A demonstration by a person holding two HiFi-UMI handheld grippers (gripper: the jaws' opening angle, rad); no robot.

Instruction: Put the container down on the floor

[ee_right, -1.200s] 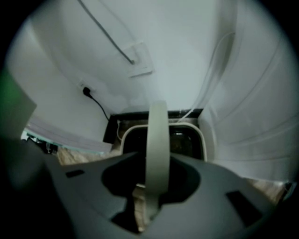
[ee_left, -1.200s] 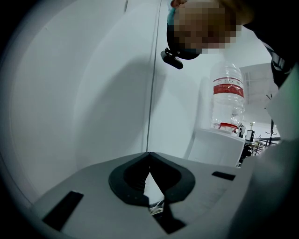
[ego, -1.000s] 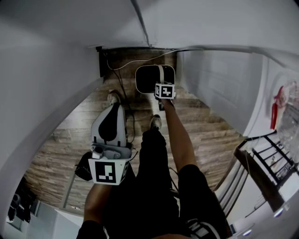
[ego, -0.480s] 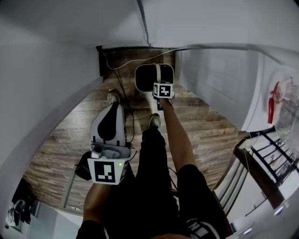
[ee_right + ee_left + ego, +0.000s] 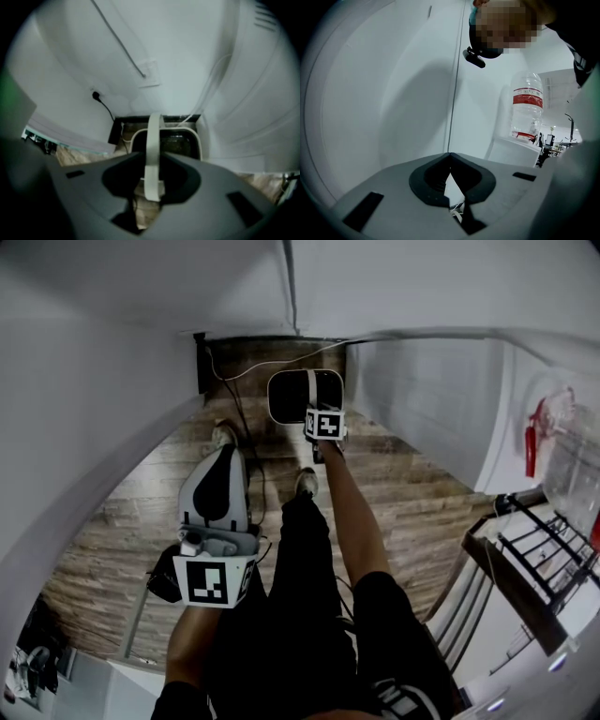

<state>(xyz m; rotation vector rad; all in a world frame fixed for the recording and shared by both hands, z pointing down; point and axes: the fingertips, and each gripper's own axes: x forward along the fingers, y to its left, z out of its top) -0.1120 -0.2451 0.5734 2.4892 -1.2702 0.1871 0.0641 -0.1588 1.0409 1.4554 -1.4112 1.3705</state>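
The container (image 5: 289,396) is a dark bin with a white rim and a white strap handle (image 5: 310,388). It stands on the wooden floor in the far corner between two white walls. My right gripper (image 5: 315,411) reaches out over it at arm's length. In the right gripper view the handle (image 5: 153,154) runs upright between the jaws of that gripper (image 5: 153,158), which are opening, and the bin (image 5: 182,143) lies beyond. My left gripper (image 5: 223,452) hangs by the person's left thigh; its jaws (image 5: 450,154) meet at the tip with nothing between them.
A black cable (image 5: 246,442) runs over the floor from a plug (image 5: 96,96) in the corner. The person's shoes (image 5: 306,483) stand just short of the bin. A dark metal rack (image 5: 548,559) is at the right, and a water bottle (image 5: 527,105) stands on a white unit.
The right gripper and the bin have drifted slightly up and left in the head view. The left gripper has stayed in place.
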